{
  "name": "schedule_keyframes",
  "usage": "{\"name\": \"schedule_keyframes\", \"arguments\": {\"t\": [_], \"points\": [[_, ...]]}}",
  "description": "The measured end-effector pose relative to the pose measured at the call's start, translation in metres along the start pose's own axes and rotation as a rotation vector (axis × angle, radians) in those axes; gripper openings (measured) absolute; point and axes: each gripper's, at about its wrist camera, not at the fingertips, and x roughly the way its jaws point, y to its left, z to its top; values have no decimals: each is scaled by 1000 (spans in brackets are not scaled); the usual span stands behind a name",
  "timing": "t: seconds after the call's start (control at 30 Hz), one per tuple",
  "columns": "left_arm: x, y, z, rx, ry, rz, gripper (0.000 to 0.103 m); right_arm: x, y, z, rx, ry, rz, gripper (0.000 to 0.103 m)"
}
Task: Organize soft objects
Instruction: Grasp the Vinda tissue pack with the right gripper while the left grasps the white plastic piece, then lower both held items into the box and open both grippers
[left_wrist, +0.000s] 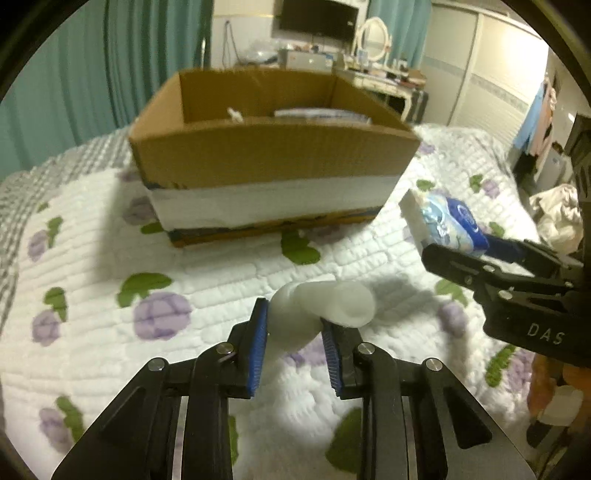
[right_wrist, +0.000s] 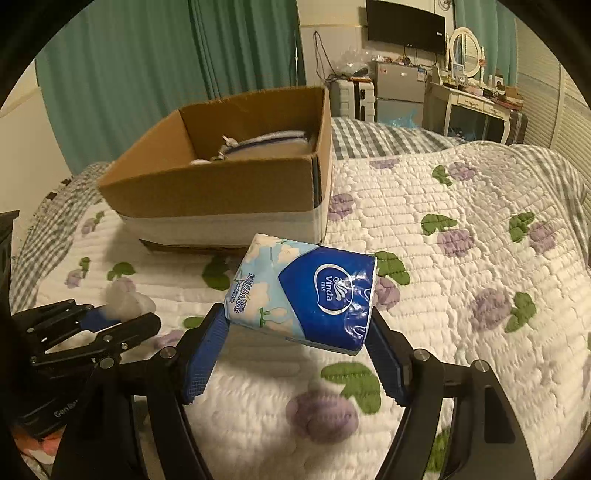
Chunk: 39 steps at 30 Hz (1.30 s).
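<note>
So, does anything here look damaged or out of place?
Nothing is spilled. The cardboard box looks patched, with white tape around its lower walls. The tissue pack, held by the right gripper, is crinkled.

Both grippers (left_wrist: 293, 325) (right_wrist: 297, 328) clamped (each loaded)

White soft thing (left_wrist: 321, 310) lifted, near, left. Blue tissue pack (right_wrist: 306, 295) lifted, tilted, right. Open brown box (right_wrist: 221, 184) far, on bed, things inside.

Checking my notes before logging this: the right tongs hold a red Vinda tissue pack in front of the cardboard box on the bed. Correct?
Not quite: the Vinda tissue pack is blue, not red, as the right wrist view shows. The right tongs do hold it in front of the cardboard box on the bed.
</note>
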Motion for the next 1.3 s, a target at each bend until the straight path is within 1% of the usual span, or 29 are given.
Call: {"name": "schedule_keyframes", "arguments": {"t": [0.17, 0.3, 0.43, 0.57, 0.7, 0.77, 0.9, 1.07, 1.17, 1.3], "points": [[-35, -5, -1, 4, -62, -3, 27, -28, 7, -4, 5, -39, 12, 73], [-63, -14, 6, 29, -117, 22, 27, -56, 18, 3, -17, -87, 30, 73], [-97, -16, 18, 53, -177, 53, 27, -90, 37, 18, -75, -152, 28, 73], [-128, -12, 32, 61, -223, 78, 27, -116, 54, 35, -123, -206, 50, 73], [-143, -9, 47, 55, -235, 102, 27, -127, 64, 54, -158, -243, 71, 73], [-146, -7, 57, 51, -244, 98, 27, -130, 67, 65, -175, -260, 80, 73], [-144, -3, 76, 42, -254, 99, 27, -124, 64, 91, -188, -275, 97, 73], [-119, 5, 104, 42, -234, 136, 28, -103, 56, 121, -201, -279, 77, 73], [-91, 13, 123, 35, -213, 119, 29, -83, 49, 135, -204, -270, 76, 73], [-53, 22, 144, 32, -193, 123, 31, -45, 38, 153, -191, -248, 77, 73]]}}
